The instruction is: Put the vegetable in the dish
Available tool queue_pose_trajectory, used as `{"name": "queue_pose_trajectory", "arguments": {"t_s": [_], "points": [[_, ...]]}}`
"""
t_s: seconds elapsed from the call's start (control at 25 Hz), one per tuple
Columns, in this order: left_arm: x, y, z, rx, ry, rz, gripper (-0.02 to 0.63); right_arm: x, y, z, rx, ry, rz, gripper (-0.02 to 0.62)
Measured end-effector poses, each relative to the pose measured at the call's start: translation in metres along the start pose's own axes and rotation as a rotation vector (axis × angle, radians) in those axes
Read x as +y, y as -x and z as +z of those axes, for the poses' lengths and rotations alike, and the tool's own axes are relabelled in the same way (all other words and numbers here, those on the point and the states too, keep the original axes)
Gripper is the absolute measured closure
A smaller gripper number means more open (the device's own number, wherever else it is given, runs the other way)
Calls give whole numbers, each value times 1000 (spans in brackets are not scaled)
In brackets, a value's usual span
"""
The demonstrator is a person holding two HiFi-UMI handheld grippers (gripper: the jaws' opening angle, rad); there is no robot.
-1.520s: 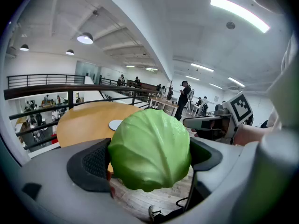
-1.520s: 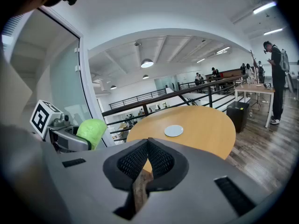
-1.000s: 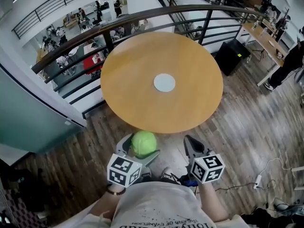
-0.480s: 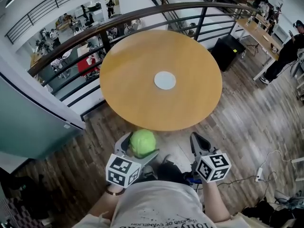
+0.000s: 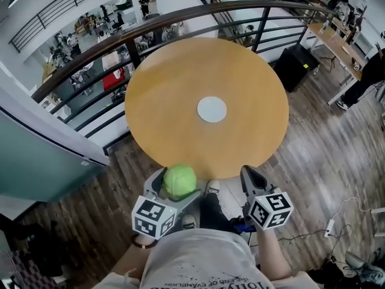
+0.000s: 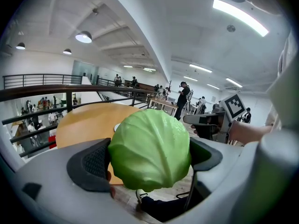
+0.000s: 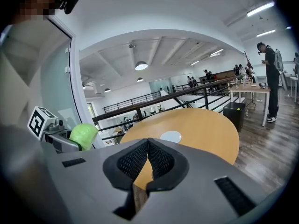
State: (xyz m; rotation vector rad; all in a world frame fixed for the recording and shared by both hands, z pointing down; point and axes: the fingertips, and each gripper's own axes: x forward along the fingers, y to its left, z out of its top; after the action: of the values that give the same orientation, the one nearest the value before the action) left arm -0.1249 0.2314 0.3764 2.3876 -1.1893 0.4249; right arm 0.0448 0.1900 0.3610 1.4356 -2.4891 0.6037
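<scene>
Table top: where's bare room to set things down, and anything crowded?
The round wooden table is bare all round the small white dish near its centre, out to the rim. Nowhere crowded. The left gripper holds the cabbage by the near edge; the right gripper is shut, empty.

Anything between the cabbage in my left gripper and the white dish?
Nothing visible. The green cabbage is clamped in the left gripper at the round wooden table's near edge; only bare tabletop lies before the flat white dish.

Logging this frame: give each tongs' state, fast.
Left tongs: shut on the cabbage.
Right tongs: shut, nothing between them.
</scene>
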Motion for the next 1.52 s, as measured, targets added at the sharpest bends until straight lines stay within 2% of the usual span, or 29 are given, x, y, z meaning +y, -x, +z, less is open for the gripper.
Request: {"name": "queue_pose_trajectory", "arguments": {"t_s": [0.36,0.6,1.0,1.52], "points": [[32,-86,75,-29,23,58,109,-71,-76,65,18,31,74,571],[41,-128,105,-31,39,100,109,-107,-105,99,33,65,120,571],[51,-158,113,11,26,111,108,-124,-125,93,66,41,137,571],[71,-180,122,79,-8,54,109,-126,-142,95,83,12,85,571]]}}
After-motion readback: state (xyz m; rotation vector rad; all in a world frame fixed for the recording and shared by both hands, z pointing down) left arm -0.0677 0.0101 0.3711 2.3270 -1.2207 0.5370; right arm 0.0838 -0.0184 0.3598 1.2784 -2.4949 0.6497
